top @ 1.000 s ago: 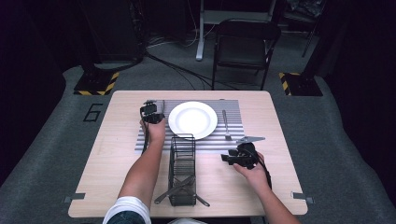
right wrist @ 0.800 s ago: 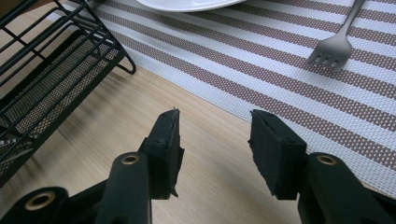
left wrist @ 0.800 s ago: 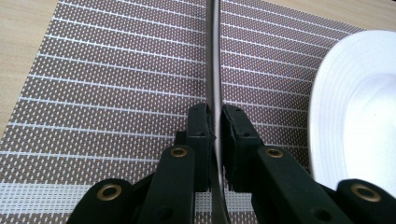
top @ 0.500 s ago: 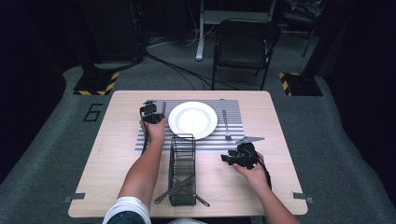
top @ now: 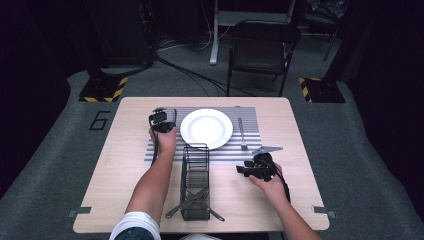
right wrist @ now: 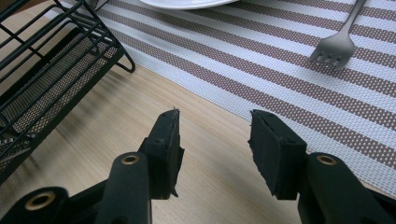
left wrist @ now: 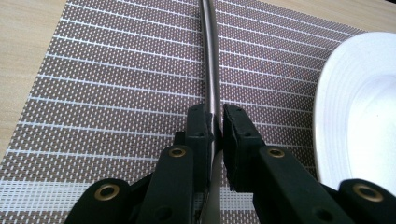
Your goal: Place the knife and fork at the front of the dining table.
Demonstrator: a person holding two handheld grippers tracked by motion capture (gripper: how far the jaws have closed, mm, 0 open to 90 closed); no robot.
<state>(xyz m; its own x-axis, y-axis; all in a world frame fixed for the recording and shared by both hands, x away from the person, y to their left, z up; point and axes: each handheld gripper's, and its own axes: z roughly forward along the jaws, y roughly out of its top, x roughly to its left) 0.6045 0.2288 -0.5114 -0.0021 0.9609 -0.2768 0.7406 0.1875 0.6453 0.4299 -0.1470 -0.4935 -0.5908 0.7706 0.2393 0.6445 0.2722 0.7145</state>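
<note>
Table (top: 125, 170): I see a striped placemat (top: 160, 150) with a white plate (top: 206, 128) at its middle.
Caddy (top: 195, 185): black wire, utensils left inside.
Fork (top: 242, 134): already laid right of the plate.
Left hand-held gripper (left wrist: 215, 122): pinching a metal utensil handle (left wrist: 212, 70) over the mat, left of the plate; I judge it not yet released.
Right hand-held gripper (right wrist: 215, 140): spread, empty, over bare wood.

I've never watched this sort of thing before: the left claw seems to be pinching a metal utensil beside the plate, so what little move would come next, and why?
Probably the left gripper lowers the utensil handle onto the striped placemat and opens. Its jaws are clamped on the thin metal handle, beside the white plate, mirroring the fork already laid on the plate's other side. The right gripper stands open, holding nothing.
</note>
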